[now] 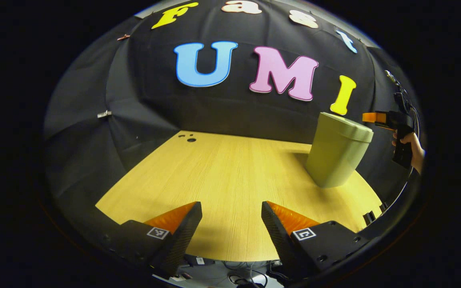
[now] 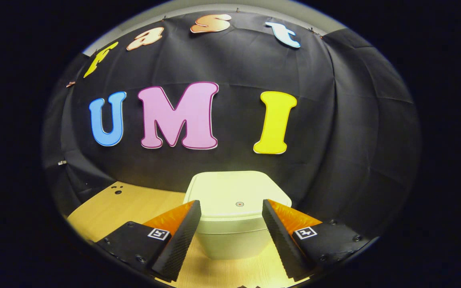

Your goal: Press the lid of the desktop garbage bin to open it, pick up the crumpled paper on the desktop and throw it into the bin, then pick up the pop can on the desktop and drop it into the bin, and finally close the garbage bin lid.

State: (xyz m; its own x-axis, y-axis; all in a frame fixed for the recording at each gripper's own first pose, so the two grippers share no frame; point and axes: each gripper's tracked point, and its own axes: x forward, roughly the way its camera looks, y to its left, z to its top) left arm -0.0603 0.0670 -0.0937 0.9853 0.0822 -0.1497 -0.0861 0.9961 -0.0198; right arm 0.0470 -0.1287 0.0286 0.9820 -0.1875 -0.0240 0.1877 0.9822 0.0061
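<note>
A: Wooden desktop point(image 1: 230, 176), pale grain, black cloth wall behind it. What stands on it?

B: Left gripper view: a green garbage bin point(image 1: 336, 154) sits upright toward the far right of the desk, its lid point(image 1: 348, 126) down. Small dark holes point(image 1: 188, 138) in the wood at the far left corner.

A: Left gripper point(image 1: 231, 228)?

B: Low over the near edge of the desk, fingers spread well apart, nothing between them but bare wood. Cables on the floor point(image 1: 238, 276) below the edge.

A: And the other?

B: Seen from the left gripper view, the right gripper point(image 1: 374, 117) is held in a hand point(image 1: 412, 150) just right of the bin, about level with the lid. From the right gripper view, the right gripper point(image 2: 230, 228) hovers just above the bin point(image 2: 234, 236), fingers wide apart, the closed lid point(image 2: 236, 192) framed between them. A small round mark point(image 2: 239, 204) sits near the lid's front edge. Whether the tips touch the lid, I cannot tell.

A: Desk there?

B: Same wood point(image 2: 134, 200), same holes point(image 2: 117, 190) at far left.
</note>
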